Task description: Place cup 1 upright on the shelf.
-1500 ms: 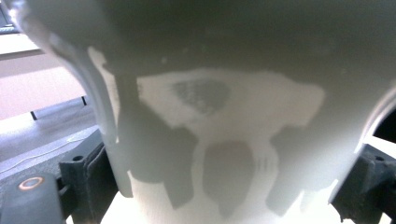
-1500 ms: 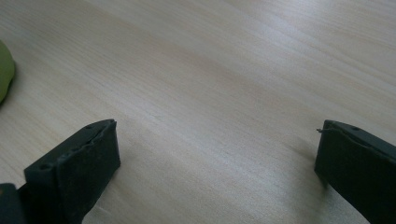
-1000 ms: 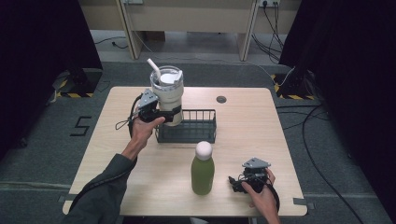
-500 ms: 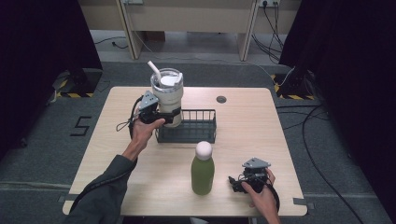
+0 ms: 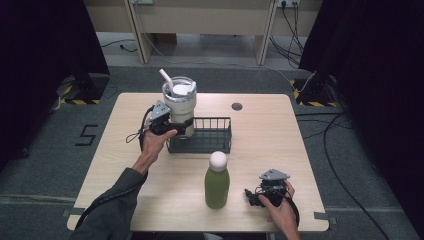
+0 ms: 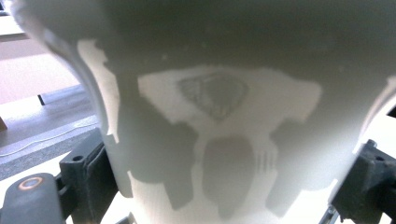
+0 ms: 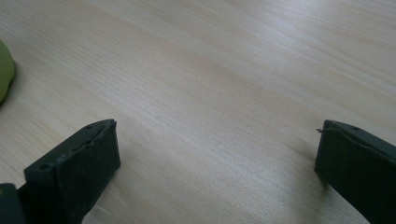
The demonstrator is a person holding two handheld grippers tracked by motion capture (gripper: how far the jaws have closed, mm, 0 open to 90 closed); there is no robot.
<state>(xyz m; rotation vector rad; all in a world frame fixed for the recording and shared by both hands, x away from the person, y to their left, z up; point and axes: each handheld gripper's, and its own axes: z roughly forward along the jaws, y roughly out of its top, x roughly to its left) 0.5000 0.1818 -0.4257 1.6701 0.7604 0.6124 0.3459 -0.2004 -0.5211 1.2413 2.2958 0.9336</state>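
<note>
A cream tumbler (image 5: 180, 107) with a lid and a white straw stands upright at the left end of the black wire basket (image 5: 206, 143). My left gripper (image 5: 181, 126) is shut on the tumbler low on its body. In the left gripper view the tumbler (image 6: 224, 93) sits between both jaws. I cannot tell whether its base rests in the basket. A green bottle (image 5: 217, 184) with a white cap stands near the front edge. To its right my right gripper (image 5: 252, 196) lies on the table, open, with bare wood between its jaws (image 7: 215, 158).
The wooden table (image 5: 285, 145) has a small dark round disc (image 5: 237, 106) at the back. An edge of the green bottle (image 7: 4, 74) shows at the left of the right gripper view. Cables run over the grey floor around the table.
The tumbler and my left gripper have come slightly lower and nearer to the basket. The right gripper and the green bottle have not moved.
</note>
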